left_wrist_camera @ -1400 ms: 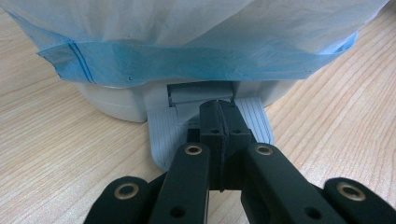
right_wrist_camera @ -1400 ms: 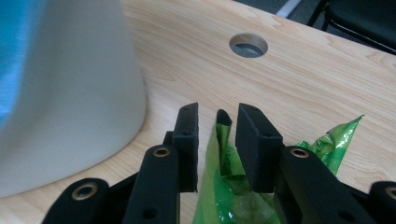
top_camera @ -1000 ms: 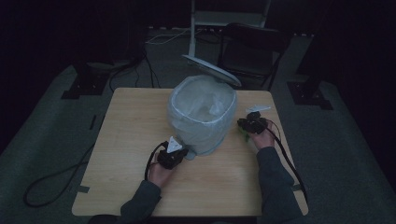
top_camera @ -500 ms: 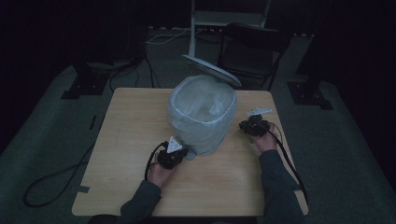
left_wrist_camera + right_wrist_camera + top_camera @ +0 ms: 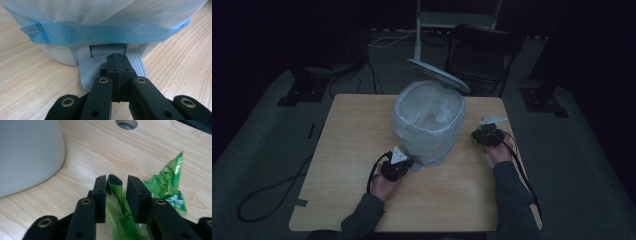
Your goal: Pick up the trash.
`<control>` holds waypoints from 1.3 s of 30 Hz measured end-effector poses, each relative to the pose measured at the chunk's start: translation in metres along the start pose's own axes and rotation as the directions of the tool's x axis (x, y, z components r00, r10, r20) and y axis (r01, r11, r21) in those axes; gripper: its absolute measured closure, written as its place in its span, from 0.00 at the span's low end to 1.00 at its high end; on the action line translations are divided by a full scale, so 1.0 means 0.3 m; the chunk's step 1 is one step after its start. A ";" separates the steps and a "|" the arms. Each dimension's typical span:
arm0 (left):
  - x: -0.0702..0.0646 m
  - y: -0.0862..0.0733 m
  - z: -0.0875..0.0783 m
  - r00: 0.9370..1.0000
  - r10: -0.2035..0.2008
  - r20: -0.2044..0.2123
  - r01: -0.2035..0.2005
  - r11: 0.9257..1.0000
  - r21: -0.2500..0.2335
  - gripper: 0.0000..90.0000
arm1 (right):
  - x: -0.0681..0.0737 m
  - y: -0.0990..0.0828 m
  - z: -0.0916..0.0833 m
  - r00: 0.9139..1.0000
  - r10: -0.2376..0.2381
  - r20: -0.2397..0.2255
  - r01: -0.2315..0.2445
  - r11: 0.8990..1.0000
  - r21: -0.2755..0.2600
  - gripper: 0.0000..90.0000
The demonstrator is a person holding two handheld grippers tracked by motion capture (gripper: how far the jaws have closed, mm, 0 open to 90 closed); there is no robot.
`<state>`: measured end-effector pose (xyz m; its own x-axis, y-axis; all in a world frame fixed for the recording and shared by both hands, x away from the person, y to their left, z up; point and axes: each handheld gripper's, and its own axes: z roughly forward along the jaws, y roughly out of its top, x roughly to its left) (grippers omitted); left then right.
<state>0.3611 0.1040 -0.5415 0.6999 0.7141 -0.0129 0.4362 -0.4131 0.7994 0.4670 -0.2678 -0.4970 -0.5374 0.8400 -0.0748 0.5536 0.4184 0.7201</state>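
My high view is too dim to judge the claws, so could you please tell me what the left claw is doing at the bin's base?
Observer: The left claw is shut, its tips over the grey foot pedal of the bin.
Operator: Thank you. What is by the right claw?
Observer: A crumpled green wrapper; one fold stands between the right claw jaws, which are apart.
Operator: And the liner's colour, please?
Observer: The liner is blue, its edge hanging outside the bin.
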 end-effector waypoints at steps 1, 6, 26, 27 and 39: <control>0.000 0.000 0.000 1.000 0.000 0.000 0.000 1.000 0.000 1.00 | -0.001 -0.002 -0.001 1.000 -0.003 0.003 0.003 1.000 0.009 0.84; 0.000 0.000 0.000 1.000 0.000 0.000 0.000 1.000 0.000 1.00 | -0.001 -0.005 -0.007 1.000 -0.011 0.005 0.011 1.000 0.008 0.95; -0.001 0.000 0.000 1.000 0.000 0.000 0.000 1.000 0.000 1.00 | 0.036 -0.015 -0.144 0.999 -0.007 -0.049 0.003 0.998 -0.067 0.97; 0.000 0.000 0.000 1.000 0.001 0.000 -0.001 1.000 0.001 1.00 | 0.040 -0.016 -0.154 0.999 -0.004 -0.052 0.000 0.997 -0.071 0.97; -0.001 0.000 0.000 1.000 0.000 -0.001 0.000 1.000 -0.001 1.00 | 0.080 0.007 -0.265 0.997 -0.036 -0.066 0.027 0.991 -0.133 0.97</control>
<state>0.3608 0.1037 -0.5415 0.6991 0.7149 -0.0120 0.4356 -0.4126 0.8000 0.4046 -0.2744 -0.4424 -0.5979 0.7997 -0.0546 0.4497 0.3911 0.8030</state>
